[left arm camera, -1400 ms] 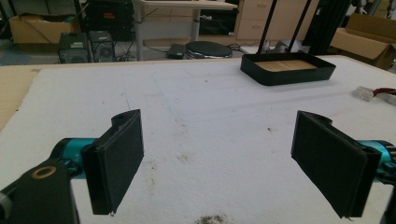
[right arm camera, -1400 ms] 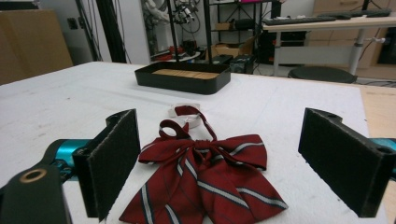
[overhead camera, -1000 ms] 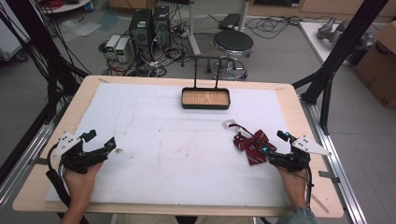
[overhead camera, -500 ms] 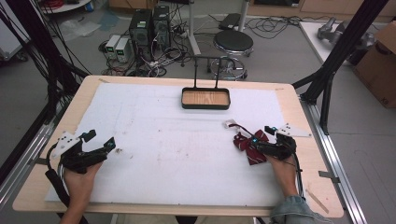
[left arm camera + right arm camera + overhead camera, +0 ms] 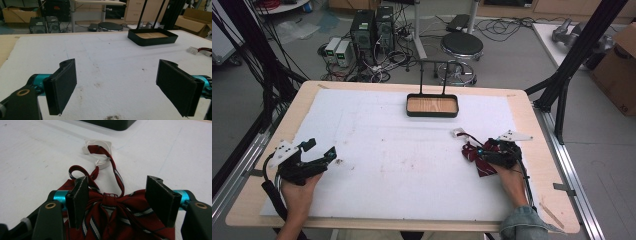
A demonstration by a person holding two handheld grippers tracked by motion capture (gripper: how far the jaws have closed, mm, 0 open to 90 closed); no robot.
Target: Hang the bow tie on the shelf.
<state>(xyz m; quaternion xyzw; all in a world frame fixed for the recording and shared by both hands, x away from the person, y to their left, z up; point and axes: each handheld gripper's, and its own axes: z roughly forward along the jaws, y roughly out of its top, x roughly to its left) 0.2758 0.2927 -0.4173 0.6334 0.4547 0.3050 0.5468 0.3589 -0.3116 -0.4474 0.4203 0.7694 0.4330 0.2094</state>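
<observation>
A: Where are your hands?

B: Nearest you, your left hand [image 5: 297, 192] sits at about 8 o'clock on the worktop [image 5: 532, 125], holding the left gripper [image 5: 323, 153] low over the white foam sheet [image 5: 397, 150]. Its jaws stand spread wide with nothing between them; in the left gripper view its pads [image 5: 63, 85] frame bare, lightly stained sheet.

A: And your right side?

B: Your right hand [image 5: 511, 177] is at about 4 o'clock, sleeve cuff [image 5: 524, 225] near the front edge. The right gripper [image 5: 482, 154] points toward 9 o'clock and lies over the red striped bow tie [image 5: 479, 162].

A: Is it pinching the tie?

B: No. In the right gripper view the gripper [image 5: 122, 202] has its jaws apart, one on each side of the bow tie [image 5: 112, 220], with the centre knot [image 5: 109, 199] between them and gaps at both pads. You cannot tell whether the pads touch the cloth below.

A: What lies beyond it?

B: The tie's thin strap [image 5: 117, 173] loops away from the knot to a white clasp [image 5: 97, 147] lying on the sheet, just past the gripper toward 11 o'clock.

A: And farther out?

B: At 12 o'clock, well apart from both grippers, a black tray [image 5: 432, 112] with a wooden floor stands on the sheet, two thin black posts [image 5: 432, 75] rising from its far side. Past the worktop, a round stool [image 5: 461, 47] and computer towers [image 5: 372, 27] stand on the floor.
</observation>
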